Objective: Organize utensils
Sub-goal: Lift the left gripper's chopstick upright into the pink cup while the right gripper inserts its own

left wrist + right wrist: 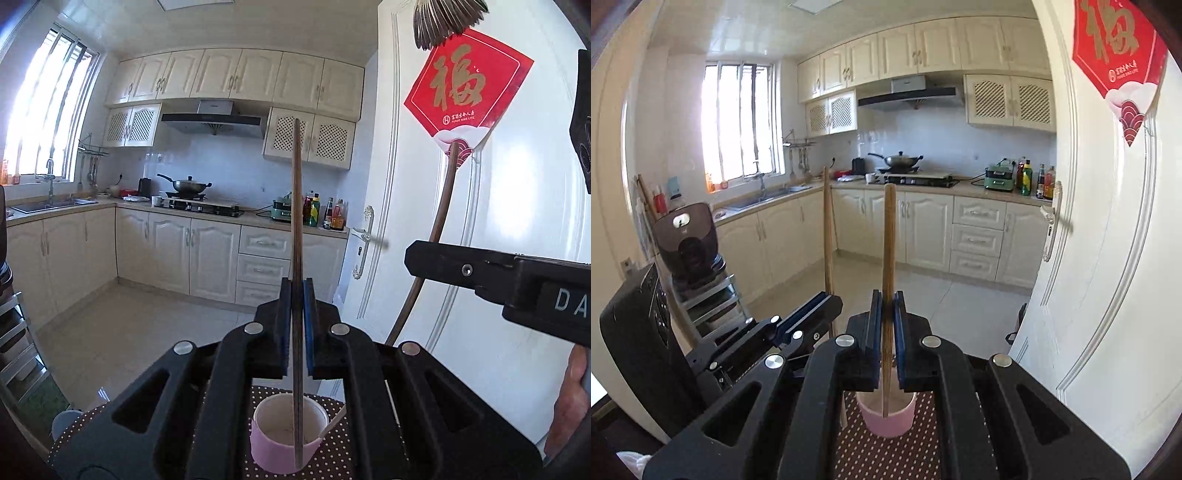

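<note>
My left gripper [297,286] is shut on a wooden chopstick [296,206] held upright, its lower end inside a pink cup [286,435] on a brown dotted cloth [332,458]. My right gripper [887,297] is shut on a second wooden chopstick [888,258], also upright, its lower end in the same pink cup [888,417]. The right gripper [424,258] shows at the right of the left wrist view, its chopstick [441,218] rising there. The left gripper [812,306] and its chopstick [827,229] show at the left of the right wrist view.
A white door [480,229] with a red paper sign [467,83] stands close on the right. A pale stick [334,421] leans by the cup. A rice cooker [689,240] sits on a metal rack [709,299] to the left. Kitchen counters [960,188] lie beyond.
</note>
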The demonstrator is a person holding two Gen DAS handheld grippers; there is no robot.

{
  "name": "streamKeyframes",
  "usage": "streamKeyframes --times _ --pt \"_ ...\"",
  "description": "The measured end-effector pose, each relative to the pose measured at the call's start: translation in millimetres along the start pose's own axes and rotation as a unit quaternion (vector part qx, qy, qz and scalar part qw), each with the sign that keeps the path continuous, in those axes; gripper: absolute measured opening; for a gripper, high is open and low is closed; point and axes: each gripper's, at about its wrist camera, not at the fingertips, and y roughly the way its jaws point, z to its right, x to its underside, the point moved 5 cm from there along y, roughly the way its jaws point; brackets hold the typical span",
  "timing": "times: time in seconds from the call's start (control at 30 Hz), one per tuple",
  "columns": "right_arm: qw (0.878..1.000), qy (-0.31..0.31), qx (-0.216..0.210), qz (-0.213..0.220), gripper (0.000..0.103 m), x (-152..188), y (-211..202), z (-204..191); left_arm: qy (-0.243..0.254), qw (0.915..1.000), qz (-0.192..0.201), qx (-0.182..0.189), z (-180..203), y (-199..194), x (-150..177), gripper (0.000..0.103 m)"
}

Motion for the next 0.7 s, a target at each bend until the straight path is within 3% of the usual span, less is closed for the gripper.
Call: streamKeyframes --times 0.33,0.7 --pt "0.999 0.026 -0.009 -0.038 0.005 29 35 17 0.009 0.9995 0.014 -0.026 -3 38 21 0.007" --pt "0.996 0.045 -0.019 -0.071 0.005 45 46 24 0.009 0.9987 -0.035 -0.036 -13 50 61 0.007"
